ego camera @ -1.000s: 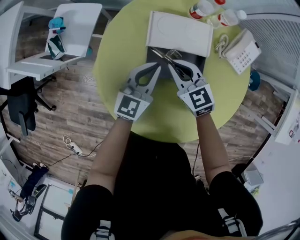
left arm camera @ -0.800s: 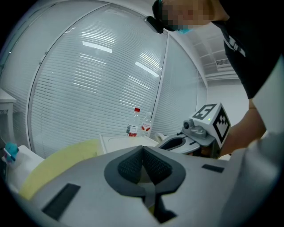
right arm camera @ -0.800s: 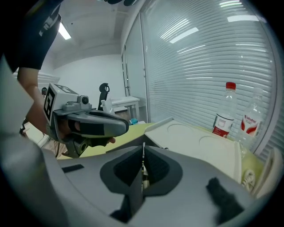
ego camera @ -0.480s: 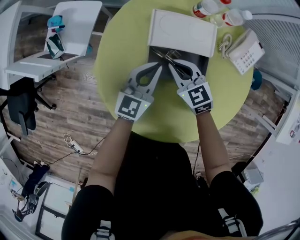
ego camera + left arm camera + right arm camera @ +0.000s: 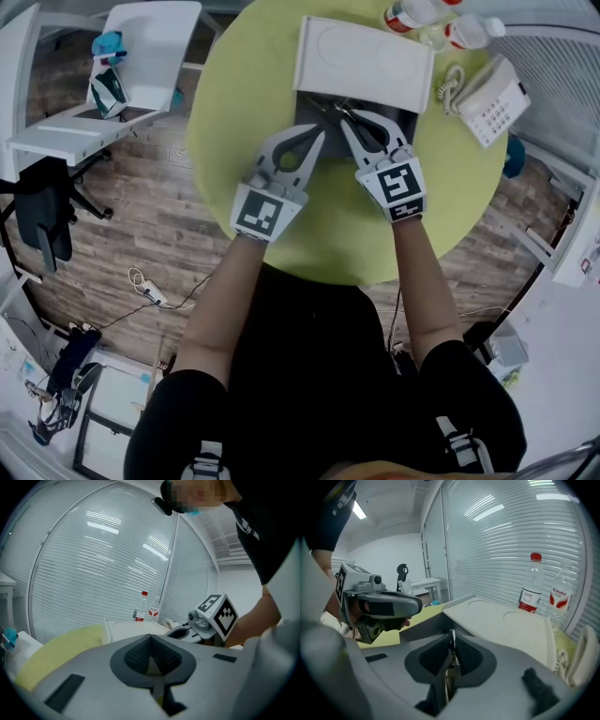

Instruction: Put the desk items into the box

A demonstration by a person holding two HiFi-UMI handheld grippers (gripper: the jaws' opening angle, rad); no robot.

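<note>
As the round green desk (image 5: pixel 244 103) stands on wooden floor (image 5: pixel 141 234), just-opening right fingers (image 5: pixel 433 660) pinch scissors (image 5: pixel 451 644) over its dark box (image 5: pixel 305 105) (lid (image 5: pixel 366 52) open); left fingers (image 5: pixel 138 656) closed.

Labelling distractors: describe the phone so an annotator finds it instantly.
Start at the round yellow-green table. Along its far right edge, right of the white lid and beside the two bottles, lies the white telephone, the only item with keypad and coiled cord.

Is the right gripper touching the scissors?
Touching. Right gripper view: the scissors stand pinched between the right gripper's pads, though the jaws have just been opening.
</note>
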